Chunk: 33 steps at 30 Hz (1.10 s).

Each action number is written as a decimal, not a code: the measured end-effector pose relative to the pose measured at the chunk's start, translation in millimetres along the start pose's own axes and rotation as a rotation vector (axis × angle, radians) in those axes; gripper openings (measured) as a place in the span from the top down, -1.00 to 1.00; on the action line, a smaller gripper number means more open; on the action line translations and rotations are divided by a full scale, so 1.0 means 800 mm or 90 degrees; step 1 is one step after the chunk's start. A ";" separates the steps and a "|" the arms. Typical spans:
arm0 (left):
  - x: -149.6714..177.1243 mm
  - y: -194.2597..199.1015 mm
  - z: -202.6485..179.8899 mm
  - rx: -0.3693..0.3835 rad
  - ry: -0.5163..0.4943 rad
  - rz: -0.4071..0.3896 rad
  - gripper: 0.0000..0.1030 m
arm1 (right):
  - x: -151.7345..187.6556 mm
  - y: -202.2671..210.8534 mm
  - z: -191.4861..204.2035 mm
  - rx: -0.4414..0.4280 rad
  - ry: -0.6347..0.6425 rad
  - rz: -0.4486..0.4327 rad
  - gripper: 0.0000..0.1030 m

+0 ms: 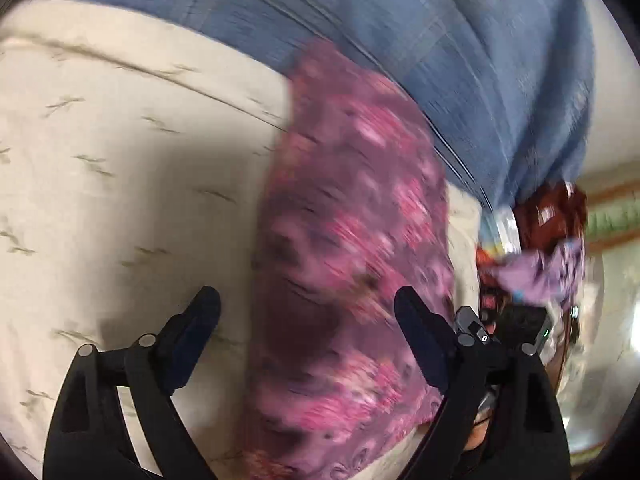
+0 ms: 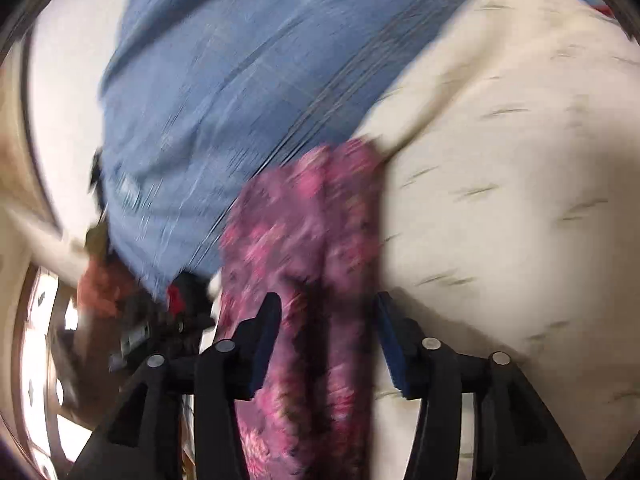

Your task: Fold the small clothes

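Between the parted fingers of the open right claw (image 2: 326, 344), untouched, the folded pink floral garment (image 2: 304, 240).

Both views are smeared by motion blur. The floral garment (image 2: 304, 264) runs off the lower edge, its shape unclear. The pile of clothes (image 1: 536, 248) at the right is too blurred to identify.

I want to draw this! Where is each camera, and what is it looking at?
Left wrist: sits on the left claw, looks down at the pink flowery cloth on the cream bedspread; its open black fingers show.
Right wrist: sits on the right claw, open around the cloth.
Both share the blue fabric.
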State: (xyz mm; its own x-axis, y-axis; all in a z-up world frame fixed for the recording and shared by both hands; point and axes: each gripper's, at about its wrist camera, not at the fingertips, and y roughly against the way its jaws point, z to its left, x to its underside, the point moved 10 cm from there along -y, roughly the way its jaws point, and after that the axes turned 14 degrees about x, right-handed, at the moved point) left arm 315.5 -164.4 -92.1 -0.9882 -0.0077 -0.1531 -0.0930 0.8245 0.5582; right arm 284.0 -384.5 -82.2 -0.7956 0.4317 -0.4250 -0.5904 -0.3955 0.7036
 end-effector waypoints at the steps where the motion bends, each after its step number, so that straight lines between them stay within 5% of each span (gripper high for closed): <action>1: 0.009 -0.011 -0.011 0.027 -0.002 0.026 -0.72 | 0.006 -0.003 0.017 0.003 0.046 0.005 -0.53; 5: 0.017 -0.022 -0.020 -0.048 -0.059 0.016 -0.72 | 0.016 -0.022 0.039 0.095 0.134 0.006 -0.59; 10: 0.020 -0.005 -0.017 -0.062 -0.045 0.023 -0.66 | 0.006 -0.013 0.028 0.122 0.072 0.003 -0.46; 13: -0.002 0.033 -0.008 -0.101 -0.068 -0.015 -0.66 | -0.021 0.021 0.019 0.172 0.068 -0.078 -0.49; 15: -0.028 0.046 -0.003 -0.115 -0.064 -0.035 -0.66 | -0.041 0.030 0.019 0.163 0.064 -0.098 -0.50; 22: -0.123 0.025 0.016 -0.105 0.016 -0.042 -0.66 | -0.096 -0.041 0.012 0.153 -0.017 -0.041 -0.39; 24: -0.136 0.011 0.018 -0.092 0.022 -0.035 -0.63 | -0.104 -0.053 0.013 0.138 -0.023 -0.038 -0.07; 26: -0.148 0.003 0.009 -0.076 0.007 -0.040 0.13 | -0.111 -0.068 0.022 0.148 0.014 -0.029 0.27; 27: -0.153 0.000 0.003 -0.073 -0.004 -0.038 0.76 | -0.110 -0.070 0.025 0.158 0.037 -0.021 0.73; 29: -0.166 0.005 -0.008 -0.119 -0.059 -0.066 0.82 | -0.114 -0.062 0.045 0.177 0.124 -0.041 0.78; 31: -0.177 0.009 -0.012 -0.194 -0.125 -0.095 0.87 | -0.122 -0.041 0.051 0.146 0.116 -0.084 0.80; 33: -0.185 0.009 -0.010 -0.243 -0.148 -0.112 0.87 | -0.121 -0.050 0.032 0.166 0.099 -0.070 0.81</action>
State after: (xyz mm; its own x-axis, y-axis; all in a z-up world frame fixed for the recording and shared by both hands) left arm 459.8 -162.1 -58.7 -0.9043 0.0342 -0.4255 -0.3368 0.5554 0.7603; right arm 387.8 -390.0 -54.7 -0.7516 0.3240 -0.5746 -0.6358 -0.1240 0.7618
